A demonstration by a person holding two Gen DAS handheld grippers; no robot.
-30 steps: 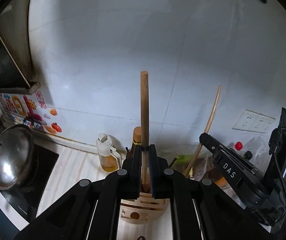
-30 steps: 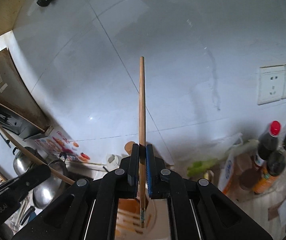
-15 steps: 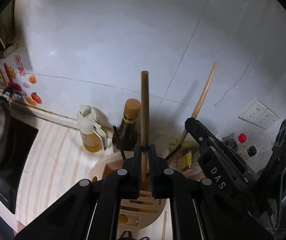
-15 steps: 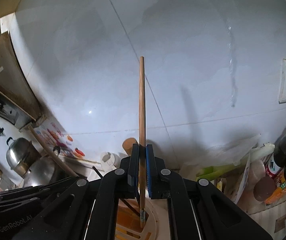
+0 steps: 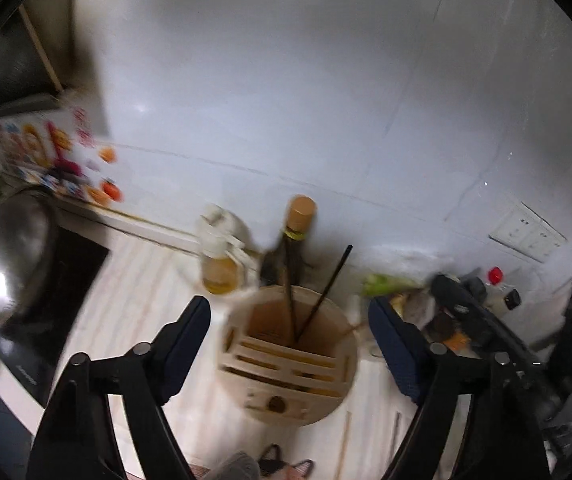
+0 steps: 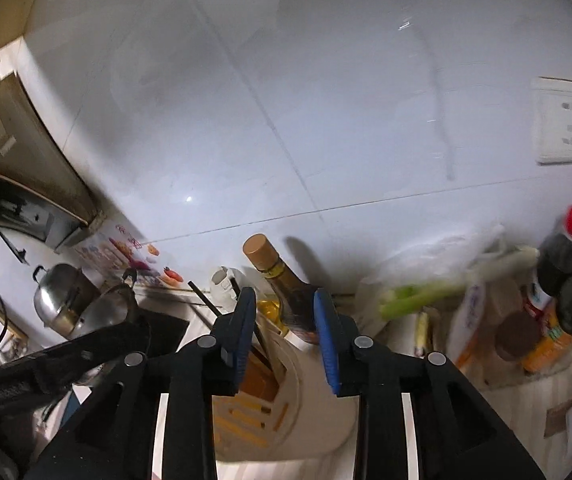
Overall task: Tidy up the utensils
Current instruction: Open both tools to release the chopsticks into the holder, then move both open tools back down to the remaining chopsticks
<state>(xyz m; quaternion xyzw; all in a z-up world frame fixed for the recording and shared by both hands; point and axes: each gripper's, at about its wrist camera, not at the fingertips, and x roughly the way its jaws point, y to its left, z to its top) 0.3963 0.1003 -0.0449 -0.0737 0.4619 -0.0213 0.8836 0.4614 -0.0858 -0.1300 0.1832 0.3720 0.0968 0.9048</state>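
Note:
A round cream utensil holder [image 5: 297,416] stands on the pale wooden counter, right under both grippers. Two dark chopsticks [image 5: 327,286] lean in its open back compartment. My left gripper [image 5: 289,344] hangs over the holder with its jaws opening wide and nothing between the pads. My right gripper [image 6: 284,336] is above the holder's [image 6: 317,412] far rim, its jaws opening too, also with nothing in them. Neither wooden stick is between any pads now. The right gripper's body [image 5: 473,316] shows at the right of the left wrist view.
Behind the holder stand an oil dispenser [image 5: 218,264] and a dark bottle with a tan cap [image 5: 297,236]. A steel pot [image 5: 6,260] sits on a black cooktop [image 5: 54,304] at left. Green onions [image 6: 417,296] and sauce bottles [image 6: 557,280] crowd the right. The tiled wall is close behind.
Both grippers sank toward the holder and opened. The wooden sticks they clamped upright are gone from their jaws.

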